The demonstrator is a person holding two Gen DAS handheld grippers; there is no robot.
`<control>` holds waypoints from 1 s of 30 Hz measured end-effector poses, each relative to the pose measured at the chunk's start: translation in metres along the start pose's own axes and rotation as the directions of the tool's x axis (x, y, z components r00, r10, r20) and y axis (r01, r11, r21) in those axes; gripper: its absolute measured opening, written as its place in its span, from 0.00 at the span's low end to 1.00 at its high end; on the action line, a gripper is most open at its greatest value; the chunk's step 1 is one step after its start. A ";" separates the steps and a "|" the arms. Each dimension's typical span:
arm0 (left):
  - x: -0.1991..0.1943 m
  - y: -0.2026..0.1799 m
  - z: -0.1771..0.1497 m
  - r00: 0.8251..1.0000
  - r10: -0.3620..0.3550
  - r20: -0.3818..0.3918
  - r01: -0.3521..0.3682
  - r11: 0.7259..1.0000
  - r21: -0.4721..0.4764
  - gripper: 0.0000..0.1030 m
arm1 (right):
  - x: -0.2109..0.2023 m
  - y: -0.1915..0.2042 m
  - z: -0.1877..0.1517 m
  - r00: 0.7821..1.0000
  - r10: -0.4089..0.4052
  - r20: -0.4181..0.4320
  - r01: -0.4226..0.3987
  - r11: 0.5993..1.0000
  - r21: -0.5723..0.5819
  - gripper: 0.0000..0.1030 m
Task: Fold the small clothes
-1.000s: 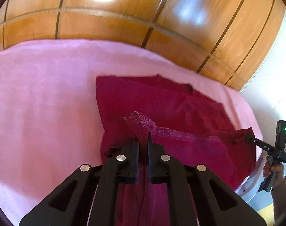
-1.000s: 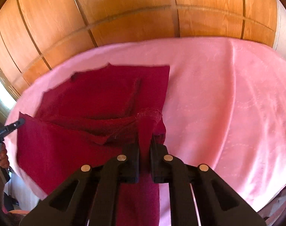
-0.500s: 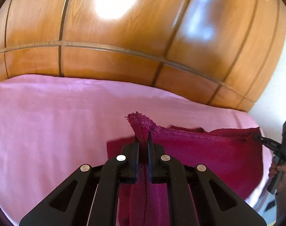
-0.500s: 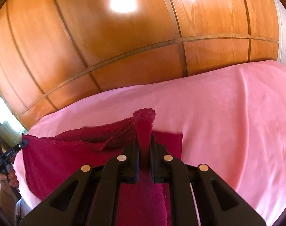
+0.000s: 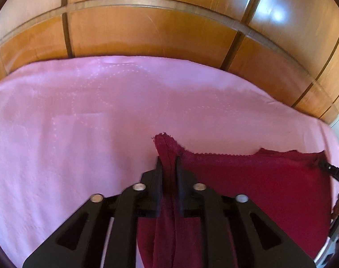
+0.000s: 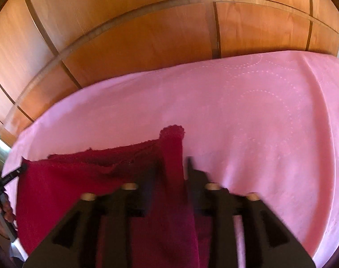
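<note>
Pink bedspread (image 5: 84, 116) stretched smooth across the middle of both views, faint dotted swirls stitched into it, a long crease running down the right side in the right wrist view. Behind it, filling the top of each frame, glossy orange-brown wooden panelling (image 5: 147, 31) split by dark grooves and a curved rail, with bright light glare at the very top. Pale wall sliver at the far right edge of the left wrist view. Dark red garment (image 5: 258, 183) lying on the bedspread at lower centre and lower right there (lower left and centre in the right wrist view (image 6: 75, 183)), lace-like trim along its far edge. Left gripper (image 5: 168, 167) at bottom centre, jaws opening, a bunched corner of the cloth between them and apparently still touched by the pads. Right gripper (image 6: 172, 169), blurred, jaws opening wider, the cloth corner standing loose in the gap, clear of the right-hand pad.
</note>
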State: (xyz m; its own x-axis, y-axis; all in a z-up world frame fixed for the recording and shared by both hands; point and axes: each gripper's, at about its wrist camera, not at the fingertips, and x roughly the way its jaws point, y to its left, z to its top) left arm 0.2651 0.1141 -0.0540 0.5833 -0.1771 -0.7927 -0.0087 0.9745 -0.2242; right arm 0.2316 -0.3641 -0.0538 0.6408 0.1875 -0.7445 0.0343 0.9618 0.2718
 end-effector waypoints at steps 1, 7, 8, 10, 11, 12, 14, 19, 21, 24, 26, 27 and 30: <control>-0.005 0.004 -0.003 1.000 -0.004 0.009 0.004 1.000 -0.013 0.23 | -0.011 -0.002 -0.002 1.000 0.014 0.014 -0.014 1.000 -0.001 0.42; -0.057 0.029 -0.047 0.994 -0.095 0.044 0.097 0.995 -0.038 0.30 | -0.079 -0.021 -0.049 0.989 0.138 0.045 -0.139 0.990 0.034 0.51; -0.064 0.031 -0.056 0.993 -0.110 0.040 0.111 0.993 -0.034 0.30 | -0.087 -0.025 -0.059 0.987 0.156 0.040 -0.157 0.987 0.042 0.52; -0.081 0.036 -0.083 0.988 -0.152 0.026 0.153 0.988 -0.020 0.30 | -0.108 -0.036 -0.085 0.984 0.178 0.024 -0.179 0.983 0.046 0.53; -0.088 0.038 -0.095 0.986 -0.164 0.022 0.164 0.986 -0.011 0.30 | -0.116 -0.040 -0.097 0.983 0.182 0.012 -0.182 0.982 0.045 0.54; -0.093 0.040 -0.106 0.985 -0.174 0.019 0.174 0.985 -0.005 0.30 | -0.122 -0.044 -0.109 0.982 0.188 -0.001 -0.188 0.981 0.046 0.54; -0.104 0.044 -0.133 0.976 -0.219 0.001 0.219 0.976 -0.012 0.31 | -0.132 -0.051 -0.134 0.979 0.201 -0.037 -0.199 0.979 0.047 0.54; -0.114 0.044 -0.181 0.966 -0.257 -0.038 0.257 0.966 -0.016 0.49 | -0.127 -0.053 -0.168 0.980 0.174 -0.095 -0.172 0.985 0.025 0.52; -0.115 0.046 -0.189 0.968 -0.246 -0.039 0.245 0.969 -0.039 0.49 | -0.122 -0.049 -0.169 0.980 0.168 -0.104 -0.167 0.986 0.012 0.45; -0.123 0.050 -0.196 0.974 -0.223 -0.025 0.222 0.974 -0.051 0.49 | -0.119 -0.036 -0.164 0.984 0.136 -0.120 -0.142 0.989 -0.048 0.08; -0.131 0.051 -0.197 0.979 -0.201 -0.013 0.201 0.979 -0.021 0.49 | -0.132 -0.031 -0.159 0.992 0.089 -0.087 -0.099 0.988 -0.116 0.07; -0.136 0.052 -0.200 0.983 -0.184 -0.006 0.184 0.983 0.009 0.49 | -0.138 -0.035 -0.155 0.994 0.073 -0.076 -0.082 0.990 -0.116 0.07; -0.140 0.055 -0.203 0.982 -0.186 -0.010 0.187 0.981 0.048 0.49 | -0.131 -0.046 -0.152 0.998 -0.010 -0.067 0.004 0.996 -0.085 0.00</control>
State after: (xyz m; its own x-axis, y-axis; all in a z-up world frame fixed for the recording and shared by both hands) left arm 0.0182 0.1644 -0.0709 0.5666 -0.3570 -0.7426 0.1393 0.9298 -0.3407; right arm 0.0298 -0.4023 -0.0616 0.5878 0.1910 -0.7861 -0.0283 0.9760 0.2159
